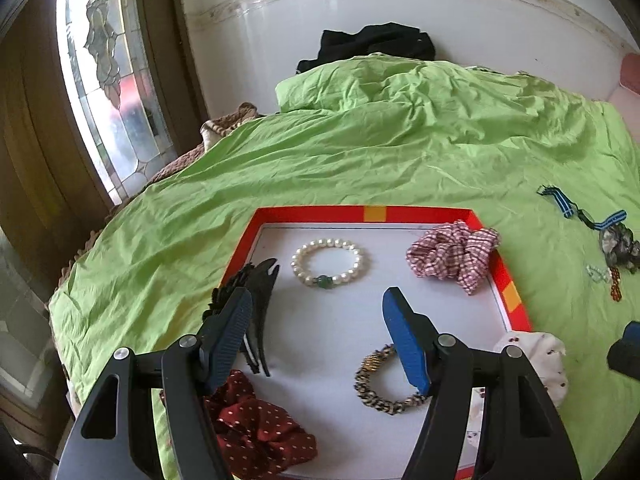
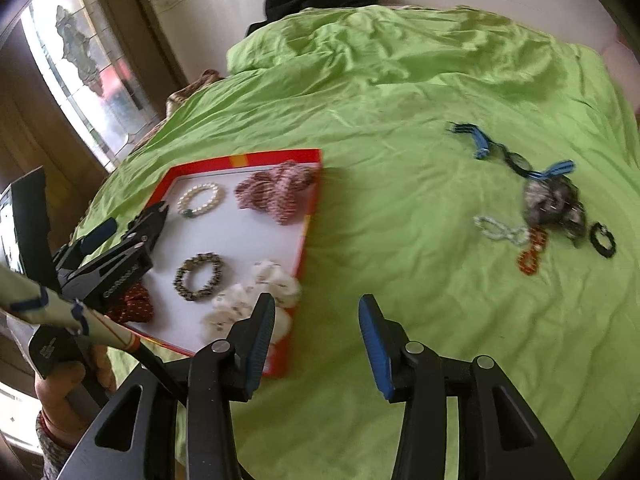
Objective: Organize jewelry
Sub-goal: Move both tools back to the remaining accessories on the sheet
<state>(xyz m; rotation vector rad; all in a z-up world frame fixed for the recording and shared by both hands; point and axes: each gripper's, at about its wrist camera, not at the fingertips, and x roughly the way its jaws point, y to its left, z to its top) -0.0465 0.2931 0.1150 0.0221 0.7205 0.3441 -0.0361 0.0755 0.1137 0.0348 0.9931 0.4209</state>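
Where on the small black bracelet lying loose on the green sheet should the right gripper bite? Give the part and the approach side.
Grip the black bracelet across one side of its ring, probably the near arc, one finger inside the loop and one outside. Come from above: it lies flat on the green sheet, so a sideways bite has nothing to catch. The right gripper stands open and empty. The grey scrunchie crowds its left side.

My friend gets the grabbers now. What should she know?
Left gripper: jaws open, empty, over the tray.
Right gripper: jaws open, empty, over the green sheet beside the tray.
Done, in the tray: pearl bracelet, braided bracelet, checked scrunchie, dotted red scrunchie, black hair clip, white scrunchie.
Left, loose on the sheet: blue striped band, grey scrunchie, clear bracelet, orange bracelet, black bracelet.
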